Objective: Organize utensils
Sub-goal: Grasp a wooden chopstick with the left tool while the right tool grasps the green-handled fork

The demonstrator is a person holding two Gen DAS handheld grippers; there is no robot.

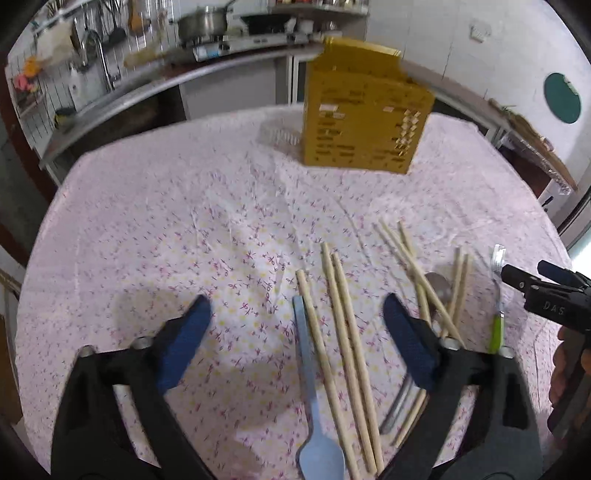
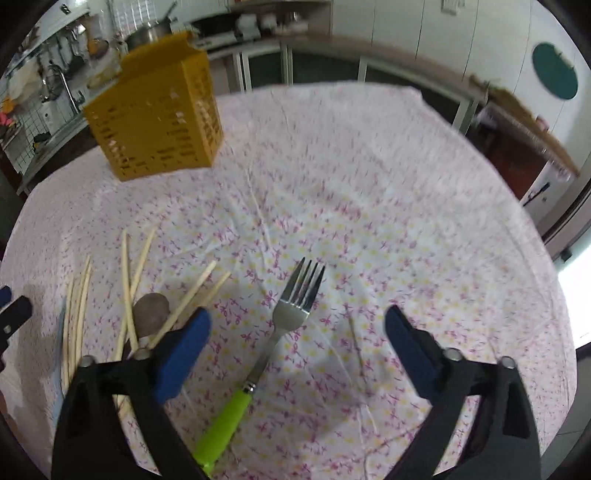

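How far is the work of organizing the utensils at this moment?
Nothing looks done: nothing can be seen in the yellow holder. Nothing is in hand: the left claw is open above the chopsticks and blue spoon, the right claw open above the green-handled fork. All utensils, including a metal spoon, still lie on the tablecloth.

A home kitchen: a steel pot (image 1: 202,22) sits on a gas stove (image 1: 236,42), a tap (image 1: 98,51) stands beside hanging tools, and a flowered cloth (image 1: 184,221) covers the worktop.
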